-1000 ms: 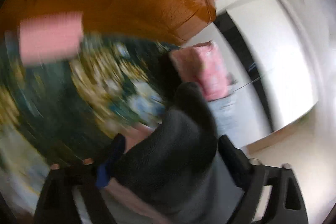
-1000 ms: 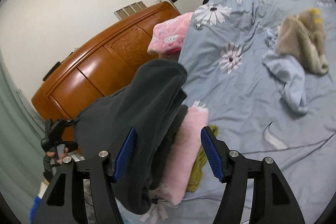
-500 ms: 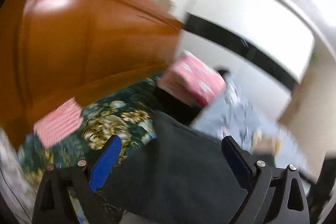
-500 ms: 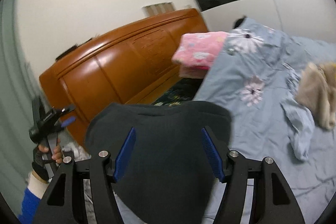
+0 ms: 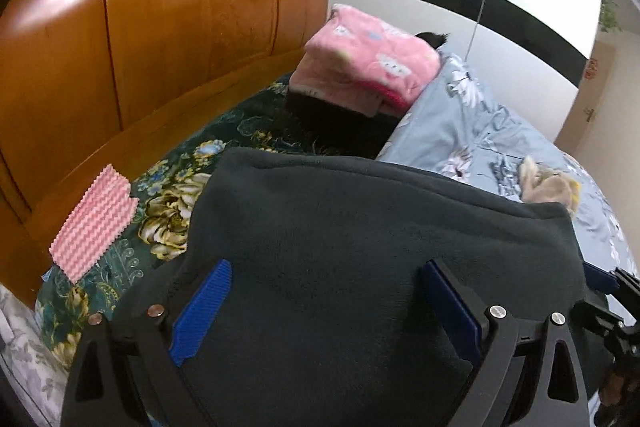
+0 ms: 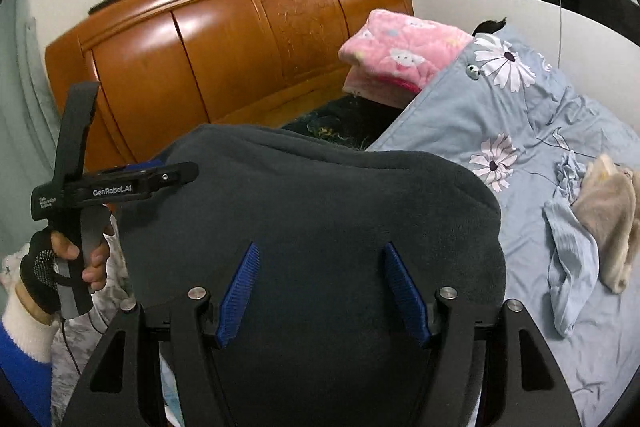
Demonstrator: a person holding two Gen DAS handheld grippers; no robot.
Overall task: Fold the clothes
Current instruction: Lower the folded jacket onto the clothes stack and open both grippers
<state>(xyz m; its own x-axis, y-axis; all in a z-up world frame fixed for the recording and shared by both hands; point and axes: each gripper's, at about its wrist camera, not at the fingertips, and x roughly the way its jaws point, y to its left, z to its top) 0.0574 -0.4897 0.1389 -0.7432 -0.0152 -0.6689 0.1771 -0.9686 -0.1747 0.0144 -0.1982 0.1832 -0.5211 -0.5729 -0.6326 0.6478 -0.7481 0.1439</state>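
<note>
With both tools, left (image 5: 324, 311) and right (image 6: 324, 291), gaping wide under unclamped dark fleece (image 5: 360, 227), it could slide off.

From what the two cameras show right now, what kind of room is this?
Most likely a home bedroom. A carved wooden headboard stands behind a bed with a blue daisy-print duvet, a folded pink quilt lies near the headboard, and loose clothes lie on the duvet.

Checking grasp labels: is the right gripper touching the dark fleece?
Cannot tell. In the right wrist view the dark fleece drapes between the right gripper's open fingers; contact isn't plainly visible.
</note>
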